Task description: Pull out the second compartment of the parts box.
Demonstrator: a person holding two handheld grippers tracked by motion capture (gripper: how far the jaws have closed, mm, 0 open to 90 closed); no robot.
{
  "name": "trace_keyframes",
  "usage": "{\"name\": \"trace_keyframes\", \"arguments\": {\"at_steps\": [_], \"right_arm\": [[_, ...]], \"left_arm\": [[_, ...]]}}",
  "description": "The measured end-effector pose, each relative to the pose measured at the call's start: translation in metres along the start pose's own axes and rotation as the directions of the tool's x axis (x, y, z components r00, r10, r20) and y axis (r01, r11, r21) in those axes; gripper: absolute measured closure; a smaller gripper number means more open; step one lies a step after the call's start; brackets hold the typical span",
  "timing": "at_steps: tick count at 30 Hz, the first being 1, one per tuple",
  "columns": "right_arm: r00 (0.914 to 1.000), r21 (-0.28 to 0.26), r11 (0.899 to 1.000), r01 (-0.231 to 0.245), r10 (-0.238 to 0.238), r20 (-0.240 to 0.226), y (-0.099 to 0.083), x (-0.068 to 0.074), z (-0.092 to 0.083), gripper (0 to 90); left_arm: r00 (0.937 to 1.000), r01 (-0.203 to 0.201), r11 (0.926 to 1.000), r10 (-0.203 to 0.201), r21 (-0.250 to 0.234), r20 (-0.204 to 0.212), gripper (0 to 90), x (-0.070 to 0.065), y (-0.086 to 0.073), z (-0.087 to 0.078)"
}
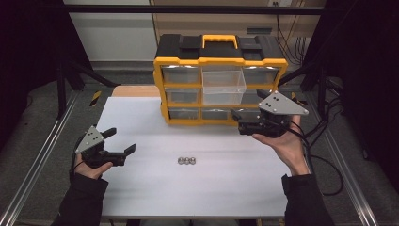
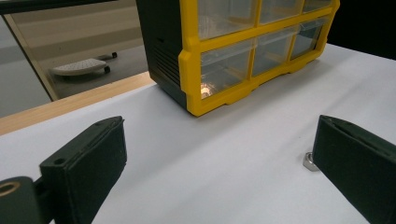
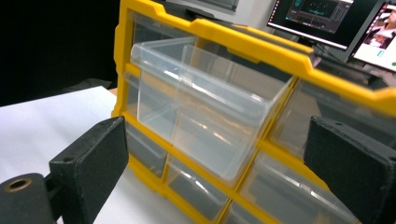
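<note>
The clear drawer (image 1: 224, 86) stands pulled out of the organizer (image 1: 220, 80) at the counter's far edge. Both hand-held grippers, right (image 1: 248, 123) and left (image 1: 121, 142), gape empty. Probably next: pick up the nuts (image 1: 187, 161) mid-counter.

Your clear plastic drawer (image 1: 224, 86) sticks out of the top row's middle slot in the yellow-and-black organizer (image 1: 219, 77), standing upright at the bench's far edge.
</note>
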State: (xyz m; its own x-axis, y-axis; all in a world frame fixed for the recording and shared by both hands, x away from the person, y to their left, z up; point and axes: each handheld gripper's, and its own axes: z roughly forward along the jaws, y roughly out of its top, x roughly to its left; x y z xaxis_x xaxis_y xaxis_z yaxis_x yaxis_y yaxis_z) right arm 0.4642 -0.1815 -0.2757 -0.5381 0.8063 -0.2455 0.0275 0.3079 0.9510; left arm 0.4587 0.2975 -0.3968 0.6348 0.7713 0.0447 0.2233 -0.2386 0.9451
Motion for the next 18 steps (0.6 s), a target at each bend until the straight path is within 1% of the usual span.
{"name": "trace_keyframes", "arguments": {"at_steps": [2,4,7,12,15,18], "right_arm": [[0.9999,0.002,1.0,-0.015,0.015,-0.004,-0.008,-0.001,-0.004,6.7],[0.9998,0.006,1.0,-0.018,0.018,-0.006,-0.011,-0.001,-0.005,6.7],[0.9991,0.013,0.999,-0.036,0.037,-0.02,-0.02,0.001,-0.008,6.2],[0.9985,0.028,0.999,-0.042,0.043,-0.034,-0.029,0.004,-0.009,5.8],[0.9971,0.034,0.998,-0.056,0.057,-0.051,-0.037,0.007,-0.008,5.7],[0.9965,0.043,0.997,-0.059,0.061,-0.057,-0.041,0.009,-0.007,5.7]], "left_arm": [[1.0,-0.001,1.0,0.001,-0.002,0.0,2.0,0.0,0.0,0.0],[1.0,0.0,1.0,0.0,-0.003,-0.001,2.0,0.0,0.0,0.0],[1.0,0.001,1.0,-0.001,-0.003,-0.003,1.9,0.0,0.0,-0.001],[1.0,0.0,1.0,0.0,-0.003,-0.003,1.9,0.0,0.0,-0.001],[1.0,0.001,1.0,-0.001,-0.004,-0.002,1.9,0.0,0.0,0.0],[1.0,0.0,1.0,0.0,-0.004,0.0,1.9,0.0,0.0,-0.001]]}}
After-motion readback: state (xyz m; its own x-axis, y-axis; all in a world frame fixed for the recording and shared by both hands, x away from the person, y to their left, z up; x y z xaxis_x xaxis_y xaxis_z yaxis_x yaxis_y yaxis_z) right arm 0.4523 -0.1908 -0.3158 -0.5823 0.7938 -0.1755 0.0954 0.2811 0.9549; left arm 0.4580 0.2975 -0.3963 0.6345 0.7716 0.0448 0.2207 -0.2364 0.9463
